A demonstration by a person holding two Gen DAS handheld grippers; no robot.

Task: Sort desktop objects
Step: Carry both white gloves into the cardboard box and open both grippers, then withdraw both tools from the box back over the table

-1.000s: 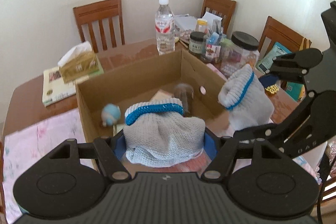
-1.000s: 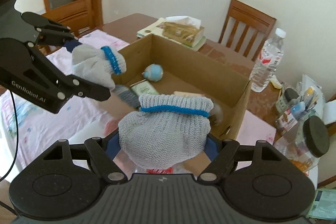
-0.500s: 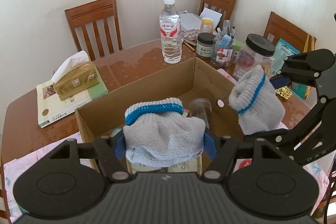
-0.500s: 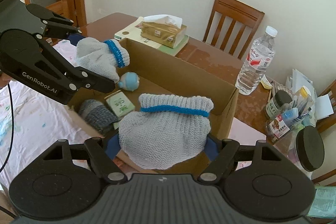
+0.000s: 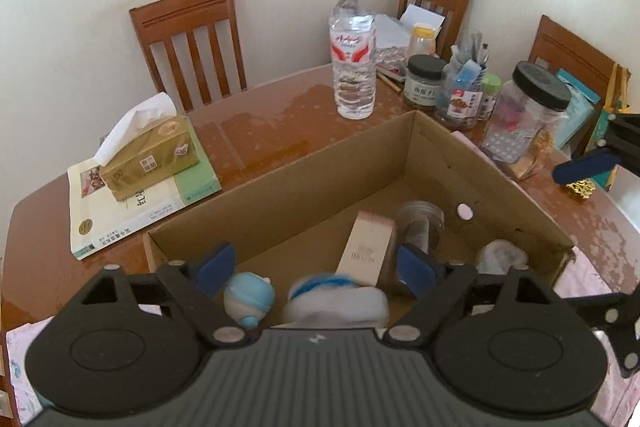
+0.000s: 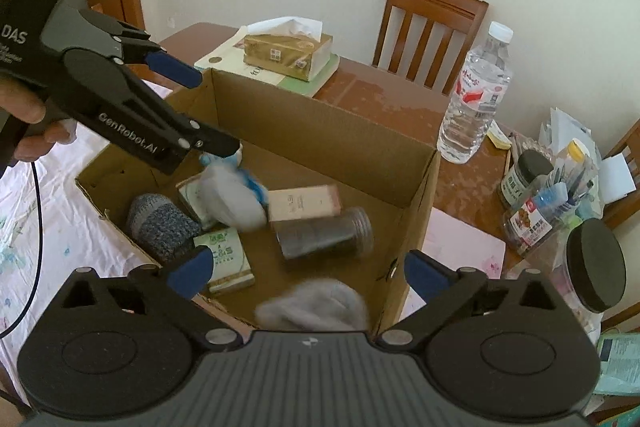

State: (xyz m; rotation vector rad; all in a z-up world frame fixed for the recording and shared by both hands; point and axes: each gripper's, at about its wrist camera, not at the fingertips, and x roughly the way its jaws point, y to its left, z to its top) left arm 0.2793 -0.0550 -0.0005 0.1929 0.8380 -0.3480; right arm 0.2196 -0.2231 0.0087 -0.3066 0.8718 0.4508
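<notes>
Both grippers hang open over a cardboard box (image 5: 320,183) (image 6: 320,119). Below my left gripper (image 5: 316,267), a blurred grey knit glove with a blue band (image 5: 336,301) (image 6: 232,195) drops free between the pads. My right gripper (image 6: 308,271) has a second blurred grey glove (image 6: 312,303) (image 5: 500,255) loose beneath it, at the box's near corner. In the right wrist view my left gripper (image 6: 204,107) reaches in from the left, held by a hand. Inside the box lie a blue plush toy (image 5: 248,299), a pink carton (image 6: 304,203), a dark jar (image 6: 324,233), green packets (image 6: 224,255) and a dark knit item (image 6: 160,223).
A water bottle (image 5: 352,51), several jars (image 5: 524,115) and a pen cup (image 5: 464,87) crowd the table's far right. A tissue box (image 5: 148,155) sits on a book at the left. Wooden chairs (image 5: 192,39) line the wall. A pink cloth (image 6: 60,219) covers the near side.
Both grippers have opened and let go of their gloves, which now fall blurred into the box. Both have moved further over the box.
</notes>
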